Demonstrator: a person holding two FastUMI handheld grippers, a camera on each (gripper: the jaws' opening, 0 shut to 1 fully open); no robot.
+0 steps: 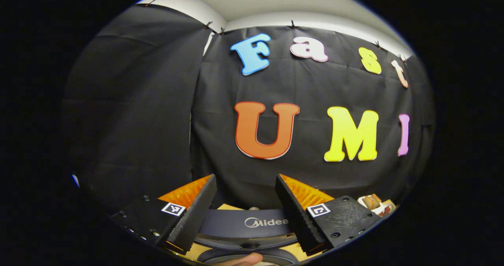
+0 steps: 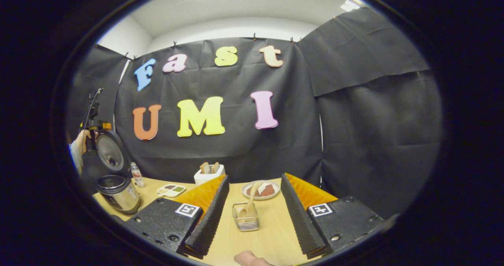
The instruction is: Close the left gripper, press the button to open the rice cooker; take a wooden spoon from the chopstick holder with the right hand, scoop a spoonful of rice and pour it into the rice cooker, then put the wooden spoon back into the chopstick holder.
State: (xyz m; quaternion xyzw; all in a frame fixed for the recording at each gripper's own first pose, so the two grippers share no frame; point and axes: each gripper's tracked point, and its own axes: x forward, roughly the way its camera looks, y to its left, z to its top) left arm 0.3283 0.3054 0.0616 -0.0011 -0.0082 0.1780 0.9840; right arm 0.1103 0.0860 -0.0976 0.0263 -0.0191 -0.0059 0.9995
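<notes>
rice cooker open, spoon in holder

i see the rice cooker at left, lid raised, left gripper spread above it. the wooden spoon stands in the chopstick holder between the spread fingers of the right gripper.

Small bottle, divided snack tray and white box sitting apart on a wooden table

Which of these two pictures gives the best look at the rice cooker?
The right gripper view: the rice cooker stands whole at the left, lid up. The left gripper view shows just part of its lid, between the fingers.
</notes>
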